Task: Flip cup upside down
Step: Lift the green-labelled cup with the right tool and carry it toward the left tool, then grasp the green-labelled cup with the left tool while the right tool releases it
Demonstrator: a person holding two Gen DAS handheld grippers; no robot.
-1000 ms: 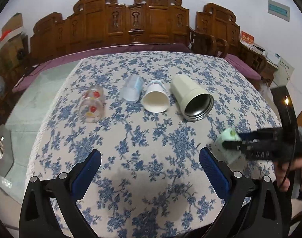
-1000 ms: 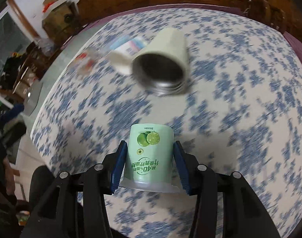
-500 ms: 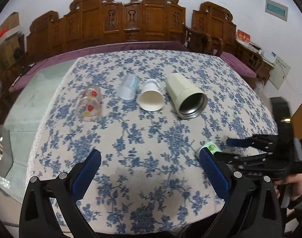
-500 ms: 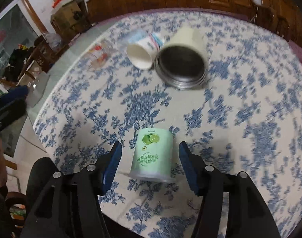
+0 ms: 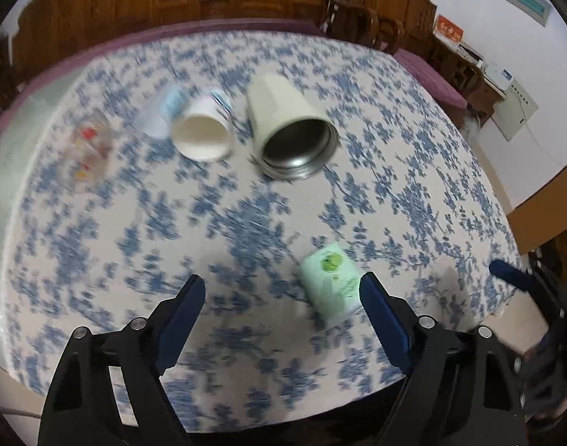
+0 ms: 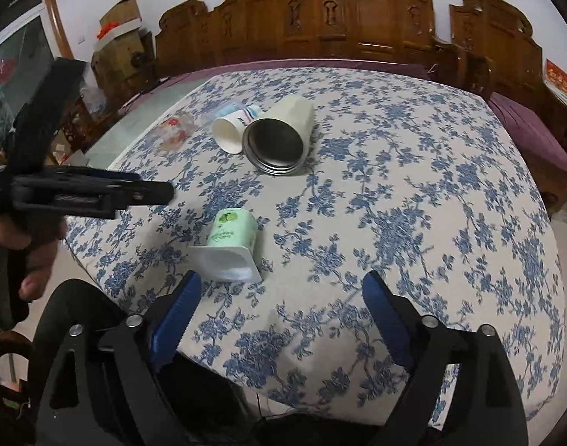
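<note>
A green yogurt cup (image 6: 232,244) with a lime picture lies on the blue-flowered tablecloth (image 6: 413,193) near the front edge, its white rim toward the right wrist camera. It also shows in the left wrist view (image 5: 329,281), just inside the right finger. My right gripper (image 6: 281,310) is open and empty, drawn back from the cup. My left gripper (image 5: 283,314) is open and empty above the table's front edge. The left gripper also shows in the right wrist view, side-on at the left (image 6: 97,193).
A cream metal-lined mug (image 5: 289,130), a white paper cup (image 5: 203,137), a clear plastic cup (image 5: 164,113) and a glass with red print (image 5: 90,148) lie on their sides in a row mid-table. Carved wooden chairs (image 6: 357,26) stand behind the table.
My right gripper opened, let go of the green cup and pulled back; the cup now rests on the cloth. My left gripper moved forward and tilted down toward the table.
</note>
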